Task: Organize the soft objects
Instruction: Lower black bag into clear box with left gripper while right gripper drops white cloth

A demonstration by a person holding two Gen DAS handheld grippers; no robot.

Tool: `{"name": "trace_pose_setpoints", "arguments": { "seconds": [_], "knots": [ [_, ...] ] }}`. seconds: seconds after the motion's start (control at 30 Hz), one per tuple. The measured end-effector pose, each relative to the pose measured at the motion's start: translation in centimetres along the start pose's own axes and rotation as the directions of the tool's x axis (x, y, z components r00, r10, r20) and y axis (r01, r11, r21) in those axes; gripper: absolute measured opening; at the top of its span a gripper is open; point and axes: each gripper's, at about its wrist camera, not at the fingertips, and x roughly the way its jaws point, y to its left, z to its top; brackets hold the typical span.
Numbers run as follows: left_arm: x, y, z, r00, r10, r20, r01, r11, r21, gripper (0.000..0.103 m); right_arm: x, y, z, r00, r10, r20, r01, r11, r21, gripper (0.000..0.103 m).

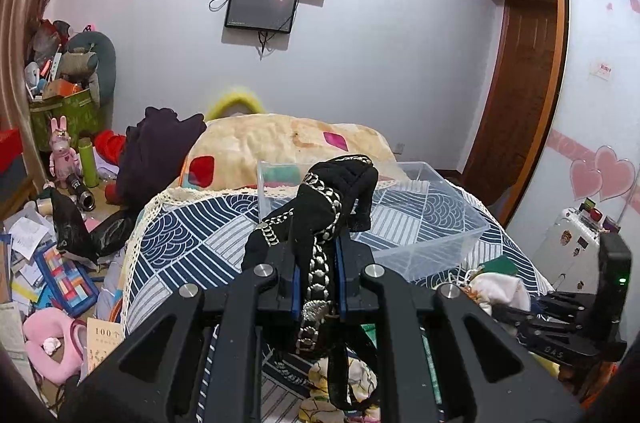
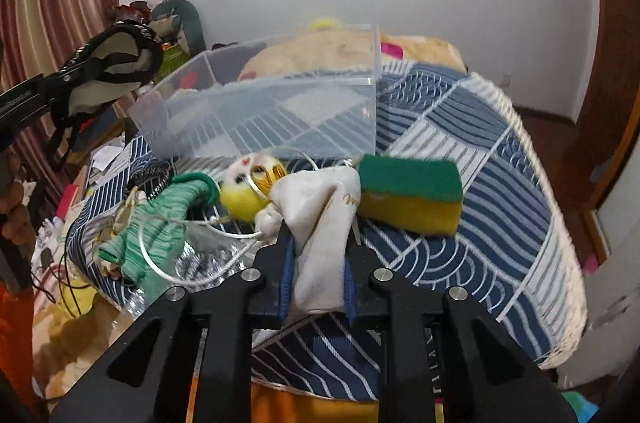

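Note:
My left gripper (image 1: 318, 251) is shut on a black garment with silver chains (image 1: 320, 207), held up above the bed. It shows at the left of the right wrist view as the black garment (image 2: 116, 63). Just beyond it a clear plastic bin (image 1: 440, 223) stands on the blue patterned bedspread (image 1: 192, 235). My right gripper (image 2: 319, 231) is low over the bedspread (image 2: 500, 203), its pads pressed on a white cloth pouch (image 2: 324, 223). Beside the pouch lie a green-and-yellow sponge (image 2: 408, 195), a yellow plush toy (image 2: 240, 199) and a green knitted piece (image 2: 160, 231). The bin (image 2: 260, 111) sits right behind them.
A silver wire hoop (image 2: 192, 275) lies over the green knit. A folded beige quilt (image 1: 288, 139) and a dark garment (image 1: 156, 151) lie behind the bin. The floor on the left (image 1: 48, 263) is littered with papers, toys and bags. A wooden wardrobe (image 1: 528, 71) stands at the right.

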Motion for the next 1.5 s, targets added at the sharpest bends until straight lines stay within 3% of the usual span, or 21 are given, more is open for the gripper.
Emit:
{"name": "trace_pose_setpoints", "arguments": {
  "seconds": [0.3, 0.7, 0.93, 1.23, 1.43, 1.5],
  "knots": [
    [1.8, 0.5, 1.3, 1.0, -0.025, -0.016, 0.025, 1.0, -0.01, 0.013, -4.0, 0.2, 4.5, 0.982, 0.004, 0.19, -0.001, 1.0, -0.019, 0.018],
    [6.5, 1.1, 2.5, 0.996, -0.052, -0.073, 0.048, 0.997, -0.056, 0.013, -1.5, 0.0, 9.7, 0.967, 0.059, 0.248, -0.058, 0.998, -0.014, 0.018],
    [9.1, 1.2, 2.2, 0.994, -0.031, -0.106, 0.027, 0.999, -0.047, 0.013, 1.8, 0.9, 11.4, 0.98, 0.035, 0.196, -0.03, 0.999, -0.027, 0.018],
    [12.9, -0.7, 0.7, 0.975, 0.038, -0.217, -0.024, 0.997, 0.068, 0.013, 6.8, 1.5, 11.1, 0.999, 0.004, 0.032, -0.003, 0.999, -0.054, 0.018],
    [13.6, -0.9, 0.2, 0.97, 0.052, -0.239, -0.034, 0.996, 0.079, 0.013, 7.2, 1.7, 10.5, 1.0, -0.005, -0.008, 0.004, 0.997, -0.078, 0.021],
    [13.4, -0.9, 0.1, 0.969, 0.045, -0.245, -0.028, 0.997, 0.073, 0.019, 7.1, 1.8, 10.5, 1.0, -0.009, -0.009, 0.008, 0.996, -0.085, 0.021]
  ]
}}
